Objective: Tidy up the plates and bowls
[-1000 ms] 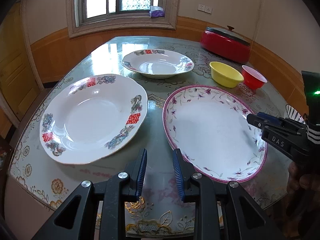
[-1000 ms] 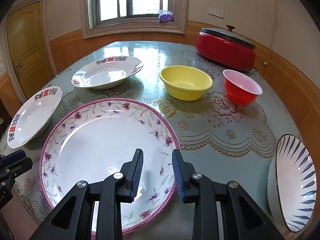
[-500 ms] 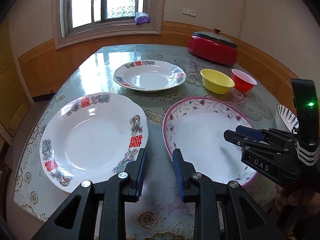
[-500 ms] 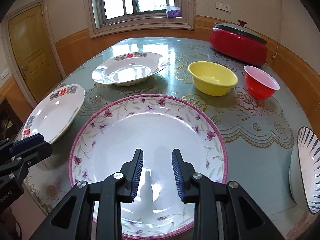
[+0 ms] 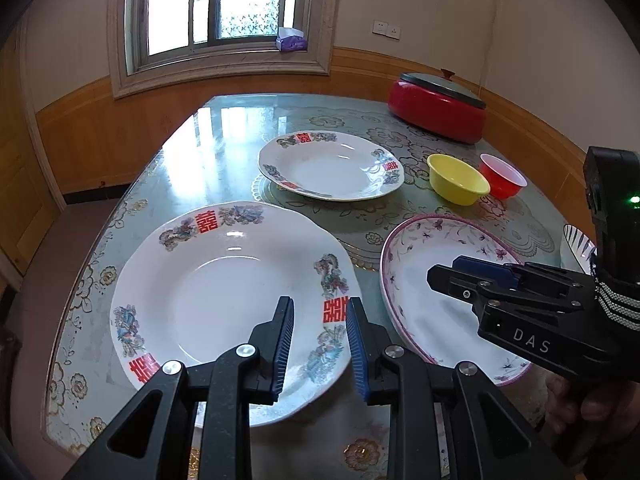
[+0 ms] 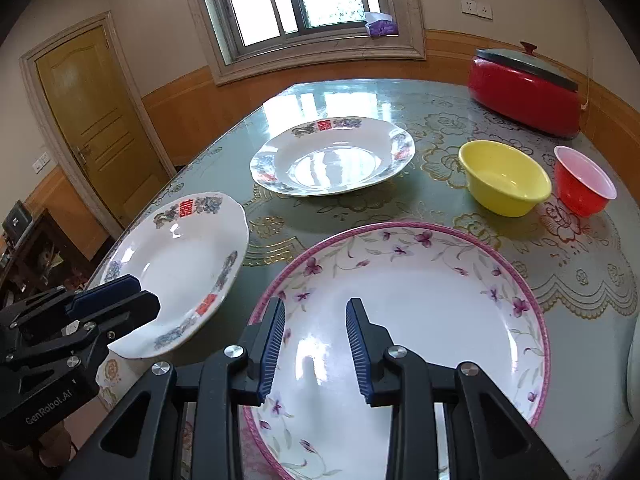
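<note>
A white plate with red characters (image 5: pixel 216 292) lies at the near left of the table; it also shows in the right wrist view (image 6: pixel 176 264). A second one (image 5: pixel 330 170) lies further back. A large pink-rimmed floral plate (image 6: pixel 400 320) lies near right. A yellow bowl (image 6: pixel 504 178) and a red bowl (image 6: pixel 584 186) stand behind it. My left gripper (image 5: pixel 318 340) is open and empty above the near plate's right rim. My right gripper (image 6: pixel 316 340) is open and empty above the floral plate.
A red electric pot (image 6: pixel 524 88) with a lid stands at the back right. A blue-striped bowl (image 5: pixel 576 242) sits at the table's right edge. The table's front edge (image 5: pixel 64 436) is close below the near plate. A wooden door (image 6: pixel 96 120) is to the left.
Both grippers have moved left and risen; the left one now hangs over the near plate's rim instead of the gap between plates. The right one sits further left over the floral plate.
</note>
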